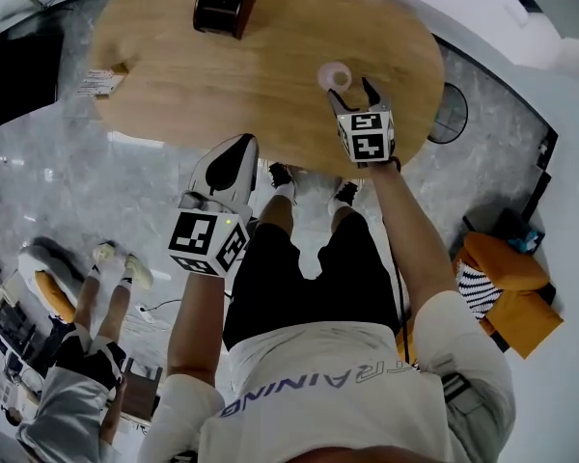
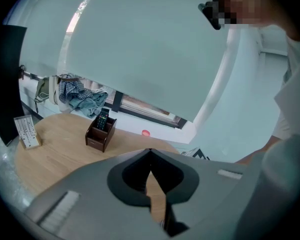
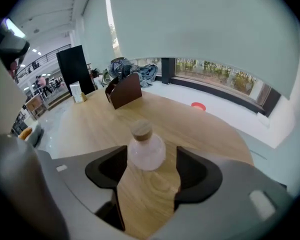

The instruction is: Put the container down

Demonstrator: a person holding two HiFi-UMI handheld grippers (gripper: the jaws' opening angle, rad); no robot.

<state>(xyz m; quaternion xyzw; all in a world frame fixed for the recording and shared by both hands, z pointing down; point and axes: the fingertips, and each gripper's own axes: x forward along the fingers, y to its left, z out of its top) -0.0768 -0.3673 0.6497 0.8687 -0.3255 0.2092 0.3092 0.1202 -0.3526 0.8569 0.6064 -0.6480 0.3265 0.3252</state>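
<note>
A small round clear flask [image 1: 333, 73] with a cork stopper [image 3: 141, 129] stands upright on the oval wooden table [image 1: 270, 46], near its right end. My right gripper [image 1: 352, 93] reaches over the near edge and stands open. In the right gripper view the flask [image 3: 146, 149] sits between the black pads [image 3: 197, 171], close to the left one, with a gap on the right. My left gripper [image 1: 243, 145] hangs over the table's near edge, left of the right one. Its jaws meet at the tip [image 2: 150, 151], shut on nothing.
A brown box [image 1: 227, 3] holding a remote [image 2: 102, 119] stands at the table's far side. A small red disc [image 3: 198, 106] lies on the ledge behind it, and a white card stand [image 2: 27, 132] sits at the table's left end. Another person [image 1: 77, 355] sits at lower left.
</note>
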